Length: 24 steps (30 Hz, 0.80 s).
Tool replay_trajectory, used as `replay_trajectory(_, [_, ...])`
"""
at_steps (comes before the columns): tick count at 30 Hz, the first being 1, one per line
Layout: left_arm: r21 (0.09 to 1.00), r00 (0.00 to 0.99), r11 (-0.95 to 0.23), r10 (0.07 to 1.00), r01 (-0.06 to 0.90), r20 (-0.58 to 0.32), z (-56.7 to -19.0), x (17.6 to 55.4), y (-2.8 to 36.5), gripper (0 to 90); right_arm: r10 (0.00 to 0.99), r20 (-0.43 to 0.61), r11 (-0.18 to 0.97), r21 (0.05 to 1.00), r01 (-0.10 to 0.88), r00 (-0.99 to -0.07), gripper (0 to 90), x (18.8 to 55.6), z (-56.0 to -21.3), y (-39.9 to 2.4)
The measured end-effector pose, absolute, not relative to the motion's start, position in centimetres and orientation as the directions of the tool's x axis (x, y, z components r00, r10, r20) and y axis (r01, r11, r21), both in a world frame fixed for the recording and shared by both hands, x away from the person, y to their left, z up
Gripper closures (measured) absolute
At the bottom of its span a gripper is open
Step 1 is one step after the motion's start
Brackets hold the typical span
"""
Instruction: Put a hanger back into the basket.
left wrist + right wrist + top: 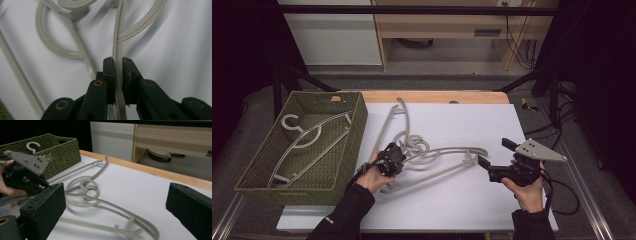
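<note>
A green woven basket [343,145] sits at the left edge of the white tabletop [472,200], with one grey hanger [307,137] lying inside it and wooden furniture [437,25] well beyond it.

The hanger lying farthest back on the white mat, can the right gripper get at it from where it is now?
Probably yes. The right gripper is open and holds nothing, and the white mat between it and the far hanger lies bare, apart from the tangled hooks.

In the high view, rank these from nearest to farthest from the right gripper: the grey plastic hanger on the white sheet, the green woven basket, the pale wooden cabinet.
1. Grey plastic hanger, just left of the right gripper.
2. Green woven basket, at the table's far left.
3. Pale wooden cabinet, beyond the table at the top.
</note>
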<state>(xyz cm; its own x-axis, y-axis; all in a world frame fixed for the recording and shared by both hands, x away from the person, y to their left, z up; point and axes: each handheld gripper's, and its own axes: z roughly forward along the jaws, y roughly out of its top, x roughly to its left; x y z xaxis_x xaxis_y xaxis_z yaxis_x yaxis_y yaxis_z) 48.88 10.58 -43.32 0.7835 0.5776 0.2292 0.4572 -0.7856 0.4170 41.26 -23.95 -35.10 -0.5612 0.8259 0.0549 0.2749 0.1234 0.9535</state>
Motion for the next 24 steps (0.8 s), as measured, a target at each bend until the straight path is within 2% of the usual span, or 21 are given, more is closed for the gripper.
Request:
replay_trajectory(12, [0.400, 0.799, -0.780, 0.578, 0.482, 0.165, -45.0, 49.3, 10.5, 80.6, 0.825, 0.056, 0.122, 0.954, 0.275, -0.562, 2.9, 41.2, -35.1, -24.0])
replay_trajectory(13, [0.407, 0.804, -0.778, 0.575, 0.478, 0.154, -44.9, 49.4, 10.5, 75.3, 0.825, 0.056, 0.123, 0.954, 0.275, -0.563, 2.9, 41.3, -35.1, -23.9])
replay_trajectory(14, [0.420, 0.804, -0.771, 0.578, 0.479, 0.143, -44.8, 49.5, 10.4, 75.3, 0.825, 0.056, 0.123, 0.954, 0.275, -0.563, 2.9, 41.3, -35.1, -23.9])
replay_trajectory(15, [0.430, 0.801, -0.763, 0.583, 0.482, 0.137, -44.8, 49.5, 10.3, 70.8, 0.825, 0.055, 0.124, 0.953, 0.275, -0.562, 2.9, 41.3, -35.1, -23.9])
replay_trajectory(18, [0.440, 0.810, -0.754, 0.579, 0.487, 0.096, -44.8, 50.1, 10.0, 67.3, 0.825, 0.054, 0.126, 0.953, 0.276, -0.563, 2.9, 41.3, -35.1, -23.9])
replay_trajectory(24, [0.419, 0.816, -0.755, 0.576, 0.505, 0.052, -45.1, 50.8, 10.0, 71.6, 0.824, 0.058, 0.121, 0.954, 0.275, -0.564, 2.9, 41.2, -35.1, -24.0])
